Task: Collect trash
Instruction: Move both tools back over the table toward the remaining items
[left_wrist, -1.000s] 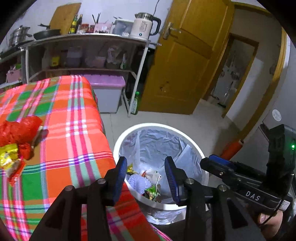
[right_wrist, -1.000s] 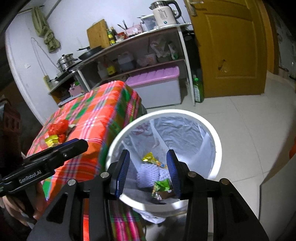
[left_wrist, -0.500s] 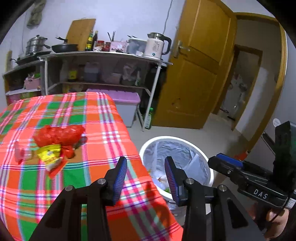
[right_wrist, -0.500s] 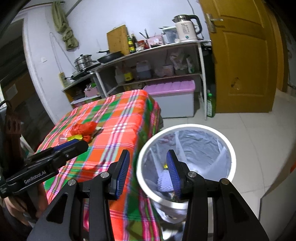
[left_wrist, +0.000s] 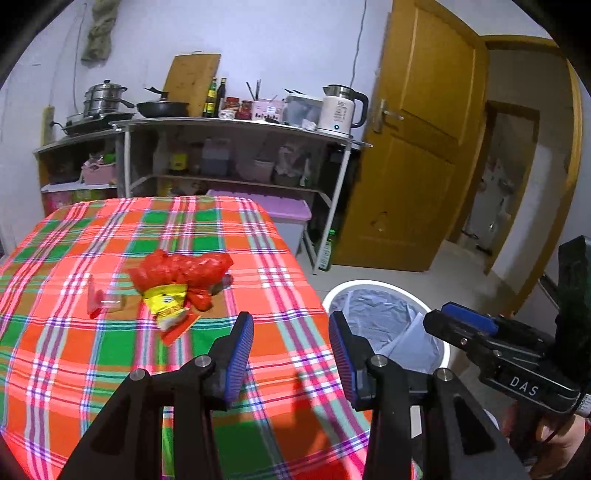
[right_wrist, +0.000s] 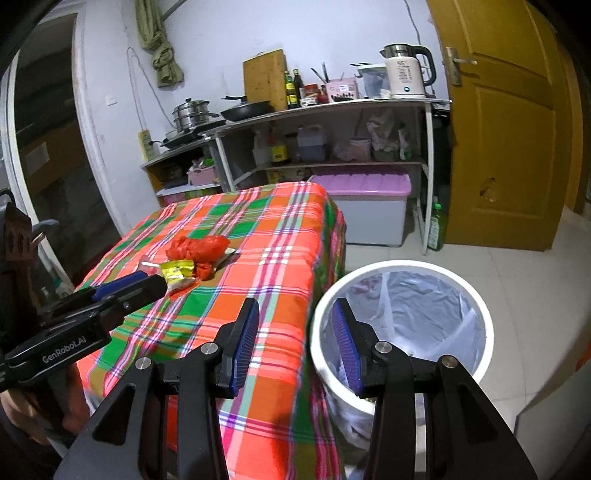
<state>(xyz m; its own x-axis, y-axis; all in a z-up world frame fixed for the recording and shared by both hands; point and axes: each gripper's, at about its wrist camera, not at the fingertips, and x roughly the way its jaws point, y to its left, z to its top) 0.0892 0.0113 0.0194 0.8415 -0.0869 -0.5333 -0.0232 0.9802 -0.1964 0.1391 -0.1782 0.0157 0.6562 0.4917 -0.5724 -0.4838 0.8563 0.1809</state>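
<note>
A crumpled red plastic bag (left_wrist: 183, 269) lies on the plaid tablecloth (left_wrist: 74, 362), with a yellow snack wrapper (left_wrist: 166, 301) in front of it and a small clear piece of trash (left_wrist: 98, 299) to its left. The bag (right_wrist: 197, 249) and wrapper (right_wrist: 177, 269) also show in the right wrist view. A white trash bin (right_wrist: 476, 306) with a grey liner stands on the floor right of the table. My left gripper (left_wrist: 291, 354) is open and empty above the table's near right part. My right gripper (right_wrist: 295, 345) is open and empty over the gap between table and bin.
A metal shelf (left_wrist: 236, 127) with pans, bottles and a kettle (left_wrist: 341, 110) stands against the back wall. A purple-lidded storage box (right_wrist: 369, 212) sits under it. A brown door (left_wrist: 417, 166) is at the right. The floor around the bin is pale tile.
Both grippers have pulled up and back from over the bin. The view has swung left, so the table and the trash on it are now in front.
</note>
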